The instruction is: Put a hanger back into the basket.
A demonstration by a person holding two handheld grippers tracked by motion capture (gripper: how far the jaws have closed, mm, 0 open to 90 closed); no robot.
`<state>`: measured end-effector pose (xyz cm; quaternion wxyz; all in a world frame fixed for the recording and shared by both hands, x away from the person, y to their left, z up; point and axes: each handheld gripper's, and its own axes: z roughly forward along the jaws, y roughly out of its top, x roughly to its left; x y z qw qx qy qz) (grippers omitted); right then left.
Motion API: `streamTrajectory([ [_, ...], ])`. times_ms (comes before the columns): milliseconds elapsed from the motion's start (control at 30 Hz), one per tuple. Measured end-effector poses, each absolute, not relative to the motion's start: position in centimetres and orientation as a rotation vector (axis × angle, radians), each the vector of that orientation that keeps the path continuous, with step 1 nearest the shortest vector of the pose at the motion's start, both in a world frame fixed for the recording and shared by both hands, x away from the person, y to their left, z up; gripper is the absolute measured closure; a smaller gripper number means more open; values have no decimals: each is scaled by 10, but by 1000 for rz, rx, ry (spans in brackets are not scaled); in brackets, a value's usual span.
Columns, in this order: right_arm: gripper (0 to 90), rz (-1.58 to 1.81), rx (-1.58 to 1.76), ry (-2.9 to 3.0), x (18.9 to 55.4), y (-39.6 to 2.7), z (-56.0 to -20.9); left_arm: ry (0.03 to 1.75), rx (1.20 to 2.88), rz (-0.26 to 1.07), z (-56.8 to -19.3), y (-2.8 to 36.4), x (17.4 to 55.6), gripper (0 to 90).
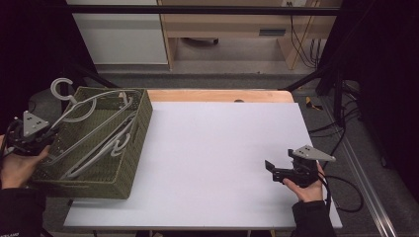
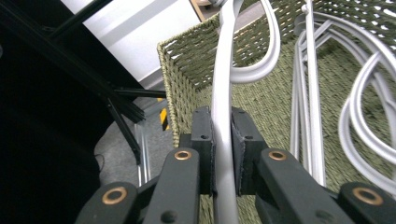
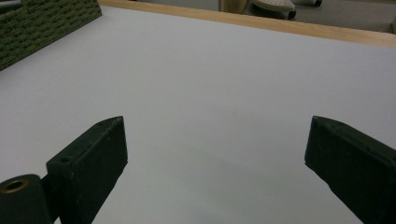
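A green woven basket [image 1: 136,143] stands at the table's left edge and holds several grey plastic hangers [image 1: 106,140]. My left gripper [image 1: 49,137] sits at the basket's left rim, shut on the bar of one grey hanger [image 2: 222,112]. That hanger rises out of the basket, and its hook [image 1: 60,89] pokes up past the far left corner. In the left gripper view both pads press on the bar from either side. My right gripper [image 1: 271,168] hovers low over the white table [image 1: 217,148] at the right, jaws wide open with nothing between them [image 3: 215,154].
The basket's near corner [image 3: 42,28] lies far left of the right gripper. A wooden strip [image 1: 217,95] runs along the table's far edge. Black frame posts [image 1: 316,74] and cables [image 1: 346,187] stand off the right side.
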<state>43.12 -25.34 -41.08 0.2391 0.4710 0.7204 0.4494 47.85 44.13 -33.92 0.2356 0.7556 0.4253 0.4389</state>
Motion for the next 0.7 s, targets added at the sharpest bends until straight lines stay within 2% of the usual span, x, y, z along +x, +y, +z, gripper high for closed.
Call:
streamTrajectory([
  [433, 62, 1225, 1285, 1981, 432, -251, -412, 1196, 2082, 1149, -369, 452, 478, 815],
  [700, 62, 1233, 1280, 1979, 430, -253, -411, 1152, 2080, 1006, -358, 444, 468, 800],
])
